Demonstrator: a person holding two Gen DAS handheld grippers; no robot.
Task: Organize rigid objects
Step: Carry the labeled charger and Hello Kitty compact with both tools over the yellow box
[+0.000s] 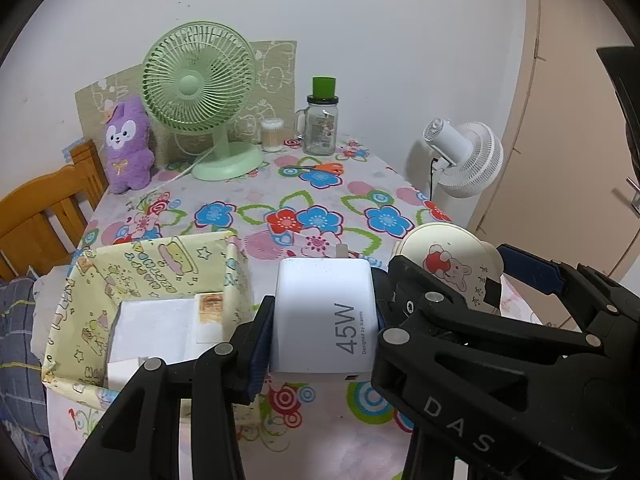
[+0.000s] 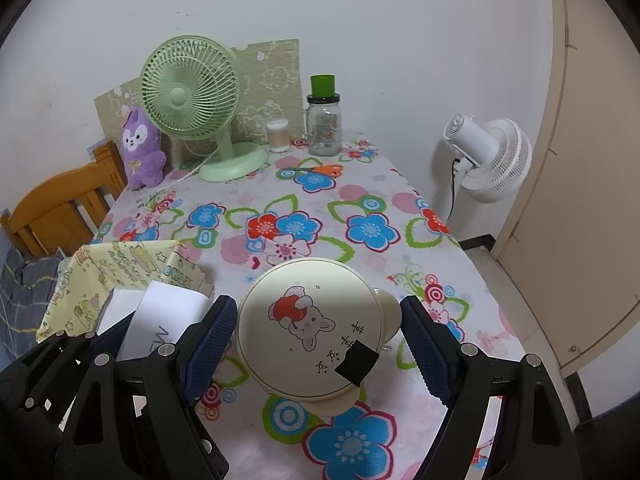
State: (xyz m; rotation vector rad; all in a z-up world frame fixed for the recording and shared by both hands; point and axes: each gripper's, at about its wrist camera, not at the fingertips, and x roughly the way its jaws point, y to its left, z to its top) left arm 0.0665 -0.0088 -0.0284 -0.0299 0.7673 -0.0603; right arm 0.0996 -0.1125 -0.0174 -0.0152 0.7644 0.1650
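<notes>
Floral cloth in pink, blue and green covered the bench (image 2: 360, 200), with a green fan (image 2: 192, 92), a purple plush toy (image 2: 140, 148), a glass jar (image 2: 325, 124) and orange scissors (image 2: 320, 170) ranged along its far edge by the wall. A yellow patterned box (image 1: 120, 272) sat at the near left of the bench, with white packets lying inside it. The right gripper (image 2: 316, 340) had its fingers (image 2: 424, 344) spread wide around a round cream container (image 2: 308, 328) bearing a rabbit picture; the left pad lay against its side while the right pad stood apart from it, so nothing was clamped. The left gripper (image 1: 320, 328) had its fingers closed tightly on a white charger (image 1: 326, 316) marked 45W, held just right of the box and above the cloth.
</notes>
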